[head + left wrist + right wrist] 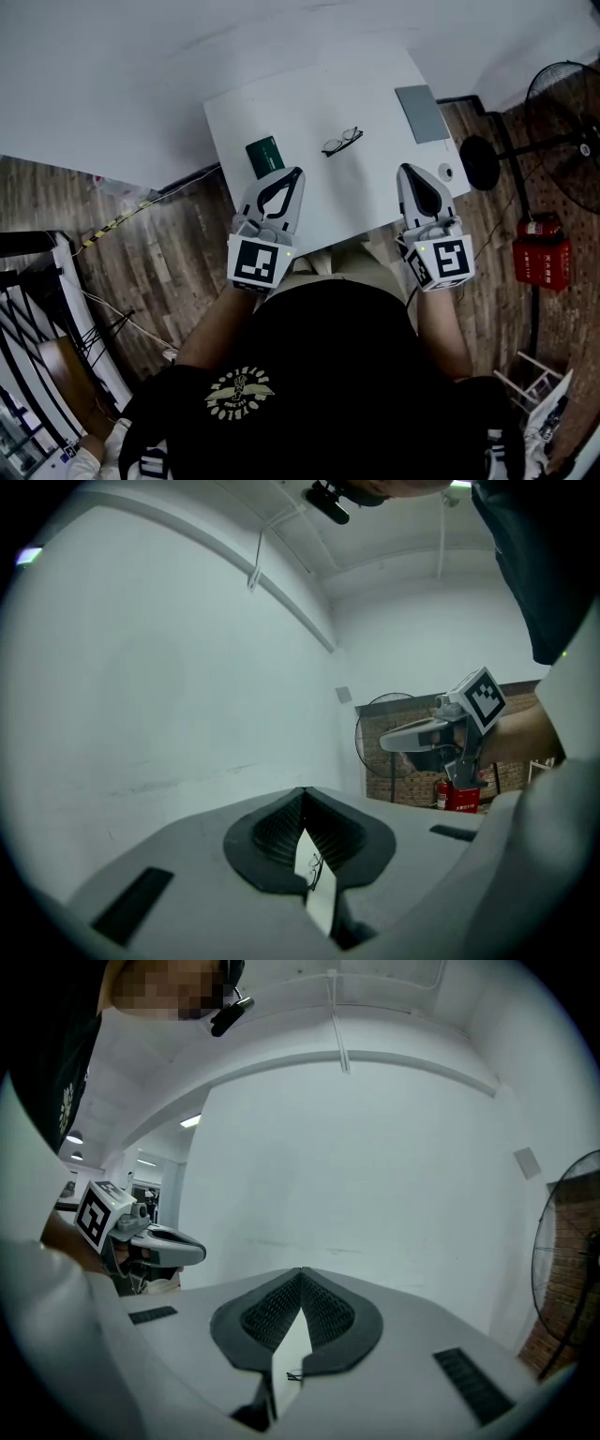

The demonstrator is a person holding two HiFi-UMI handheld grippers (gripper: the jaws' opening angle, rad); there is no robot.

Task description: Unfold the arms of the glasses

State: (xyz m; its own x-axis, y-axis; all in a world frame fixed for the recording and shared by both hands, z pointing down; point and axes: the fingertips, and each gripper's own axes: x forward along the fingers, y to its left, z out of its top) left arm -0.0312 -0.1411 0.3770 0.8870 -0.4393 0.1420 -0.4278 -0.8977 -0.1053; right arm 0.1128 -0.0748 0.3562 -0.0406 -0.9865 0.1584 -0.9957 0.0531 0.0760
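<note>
My left claw hovers over the near part of the white counter, its tips pressed together with nothing between them. A dark green card lies just to its left and slightly ahead. The glasses rest on the counter ahead of both claws, in the gap between them and apart from each, too small for me to read the arms. My right claw is likewise pressed together and empty, and a flat grey pad lies further ahead of it.
</note>
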